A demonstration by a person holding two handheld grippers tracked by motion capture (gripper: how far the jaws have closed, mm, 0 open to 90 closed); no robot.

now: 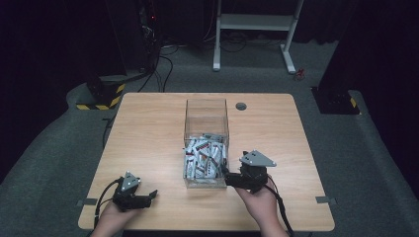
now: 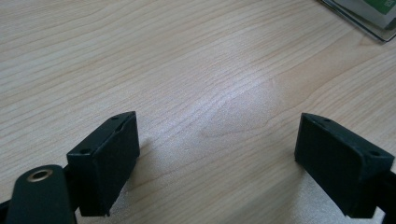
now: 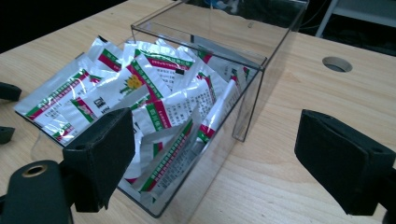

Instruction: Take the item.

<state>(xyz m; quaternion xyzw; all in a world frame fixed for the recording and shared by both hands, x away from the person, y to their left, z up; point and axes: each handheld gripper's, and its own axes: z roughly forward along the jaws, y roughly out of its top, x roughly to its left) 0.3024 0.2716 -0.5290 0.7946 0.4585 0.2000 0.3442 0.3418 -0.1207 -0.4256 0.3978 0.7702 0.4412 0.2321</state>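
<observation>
Clear acrylic forms the box (image 1: 206,143) at the middle of the table (image 1: 148,128), and it is your landmark for everything here. Inside it, heaped toward the wall nearest you, lie the foil sachets (image 1: 203,159), white and silver with red and green bands. In the right gripper view the same sachets (image 3: 140,98) overlap loosely, some flat, some curled against the front wall of the box (image 3: 243,79).

Your right gripper (image 1: 230,178) sits just beside the box's near right corner, jaws spread wide with nothing between them. Your left gripper (image 1: 148,198) rests on the table well to the left of the box and nearer you, jaws also parted and empty, over bare wood.

Judging by their look, the sachets will be light, thin and floppy, with a slick foil skin that slides easily against its neighbours. Pinch 1 by a free edge or corner standing above the pile, rather than pressing on a flat face. The sealed end strips probably give the firmest bite. Expect a second sachet to cling and lift along. The box itself seems stiff but light, so a nudge from a jaw could shift it.
</observation>
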